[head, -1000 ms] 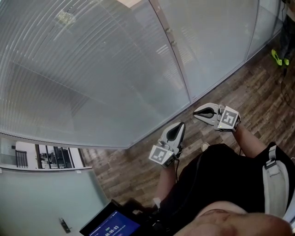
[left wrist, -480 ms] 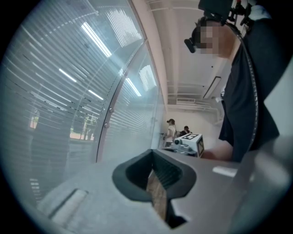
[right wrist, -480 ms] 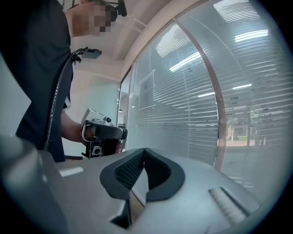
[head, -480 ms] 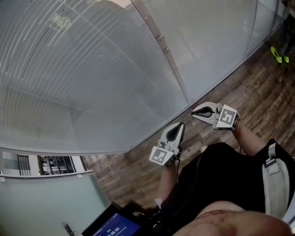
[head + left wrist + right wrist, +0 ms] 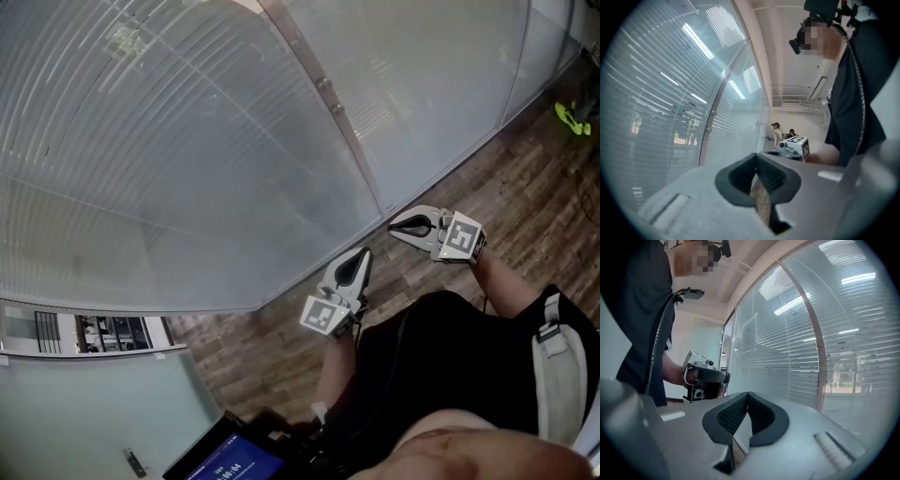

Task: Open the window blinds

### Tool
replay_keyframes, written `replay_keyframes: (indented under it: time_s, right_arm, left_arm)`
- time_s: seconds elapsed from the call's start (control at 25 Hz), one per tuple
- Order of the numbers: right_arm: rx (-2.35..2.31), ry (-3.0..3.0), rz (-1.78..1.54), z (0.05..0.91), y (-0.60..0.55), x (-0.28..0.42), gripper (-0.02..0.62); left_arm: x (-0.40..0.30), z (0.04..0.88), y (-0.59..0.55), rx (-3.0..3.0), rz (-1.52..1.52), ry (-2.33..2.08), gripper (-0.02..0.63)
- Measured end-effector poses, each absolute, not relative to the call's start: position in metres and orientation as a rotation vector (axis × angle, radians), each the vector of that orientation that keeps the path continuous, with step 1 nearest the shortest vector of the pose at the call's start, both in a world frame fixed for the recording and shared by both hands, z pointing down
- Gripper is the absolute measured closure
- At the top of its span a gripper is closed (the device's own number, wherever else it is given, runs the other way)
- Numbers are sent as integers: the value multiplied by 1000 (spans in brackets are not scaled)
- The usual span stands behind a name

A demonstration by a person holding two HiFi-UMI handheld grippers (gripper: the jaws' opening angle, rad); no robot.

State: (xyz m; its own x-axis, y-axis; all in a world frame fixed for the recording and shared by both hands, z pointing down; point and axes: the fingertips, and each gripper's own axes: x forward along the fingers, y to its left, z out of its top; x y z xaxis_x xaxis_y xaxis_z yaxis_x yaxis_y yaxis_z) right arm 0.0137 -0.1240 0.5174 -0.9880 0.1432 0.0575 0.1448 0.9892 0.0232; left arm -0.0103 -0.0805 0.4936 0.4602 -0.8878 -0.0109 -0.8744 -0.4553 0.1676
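"How do the window blinds (image 5: 187, 141) look?"

"They are thin, pale horizontal slats lying flat behind glass panes. A slim metal post (image 5: 330, 98) splits the panes, and the blinds stand in front of both grippers."

"And the floor (image 5: 525, 178)?"

"It is dark wood-grain plank."

"What about the grippers?"

"The left gripper (image 5: 359, 256) and the right gripper (image 5: 395, 225) are both closed on nothing, with ribbed black pads meeting at the tips."

"Does one view show anything the others don't?"

"Only the left gripper view shows people (image 5: 777, 133) far down the room."
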Motion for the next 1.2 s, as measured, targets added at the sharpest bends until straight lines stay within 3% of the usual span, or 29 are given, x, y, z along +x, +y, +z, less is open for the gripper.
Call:
replay_keyframes:
  time_s: [1.2]
  right_arm:
    - [-38, -3079, -120, 505, -157, -3, 589]
  left_arm:
    - [-23, 498, -98, 2589, -145, -1465, 604]
